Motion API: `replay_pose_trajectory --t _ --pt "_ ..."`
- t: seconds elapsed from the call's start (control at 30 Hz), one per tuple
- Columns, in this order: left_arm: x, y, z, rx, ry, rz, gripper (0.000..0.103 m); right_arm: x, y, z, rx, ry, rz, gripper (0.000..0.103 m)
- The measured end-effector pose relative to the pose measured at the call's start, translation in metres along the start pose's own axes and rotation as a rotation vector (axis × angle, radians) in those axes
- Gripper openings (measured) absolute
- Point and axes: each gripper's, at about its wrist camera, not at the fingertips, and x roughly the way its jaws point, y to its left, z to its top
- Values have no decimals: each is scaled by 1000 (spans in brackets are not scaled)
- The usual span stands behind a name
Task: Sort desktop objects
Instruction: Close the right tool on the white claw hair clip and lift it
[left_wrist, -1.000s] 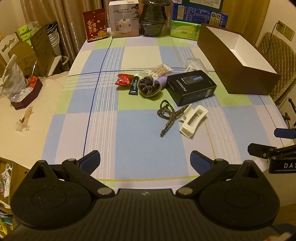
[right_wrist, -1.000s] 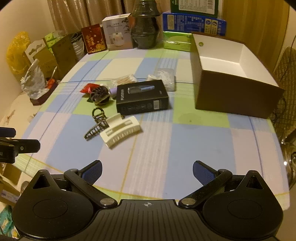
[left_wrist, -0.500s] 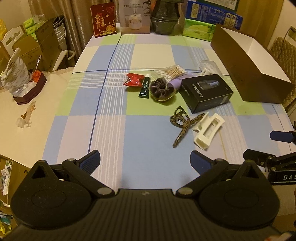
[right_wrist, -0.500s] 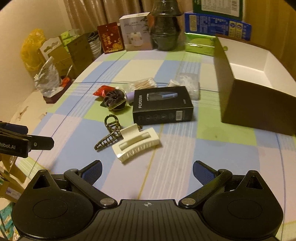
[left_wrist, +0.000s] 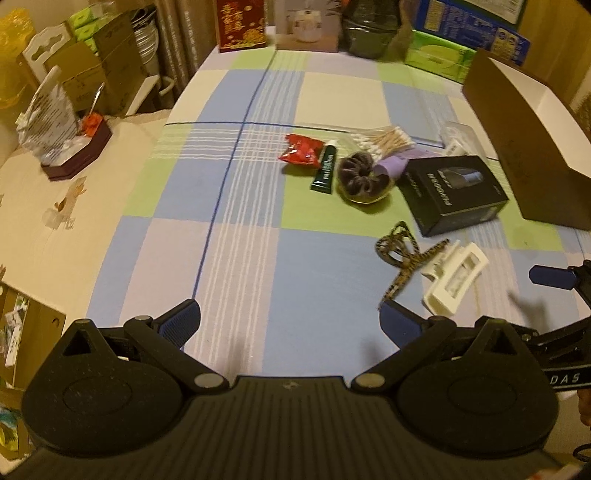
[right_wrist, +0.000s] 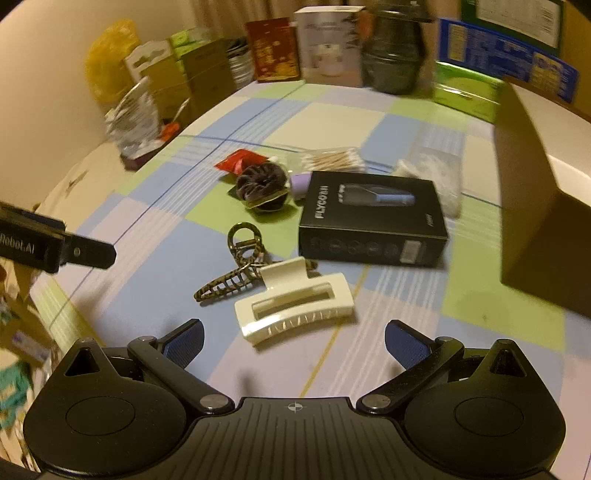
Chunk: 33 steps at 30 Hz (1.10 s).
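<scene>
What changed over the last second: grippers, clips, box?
Both grippers advanced over the checked tablecloth toward the clutter. The right gripper closed in on the cream plastic hair claw, now just ahead of its open fingers; the left gripper also came forward, open. Nothing was grasped or released. The claw, leopard-print hair clip, black shaver box and brown cardboard box stayed put.

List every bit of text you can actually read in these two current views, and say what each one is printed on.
"FLYCO": on the black box, white lettering along its top edge.
"Robot.AI": on the left gripper, seen from the right wrist; the start is cut off.
"DAS": on the right gripper, seen from the left wrist; the rest is cut off.
Green tube, red card, blue box: printing too small or blurred.
</scene>
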Motion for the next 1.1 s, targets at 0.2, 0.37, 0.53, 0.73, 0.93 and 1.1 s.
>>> replay_pose_trajectory --t 0.2,0.37,0.53,0.73,0.93,1.1 --pt "9 5 3 -51 22 36 102 26 -5 5 -82 36 27 101" --pt "13 3 4 -83 38 63 102 50 -5 11 -150 73 45 101" --pt "15 -3 3 -108 53 86 102 63 -8 12 -190 90 52 101" --pt "17 -13 6 -132 59 110 102 60 -20 12 -243 77 77 83" --pt "21 -33 11 -134 56 116 102 43 -48 13 -209 54 90 83" --pt "24 -50 18 -125 39 107 102 22 -79 15 -125 31 75 83"
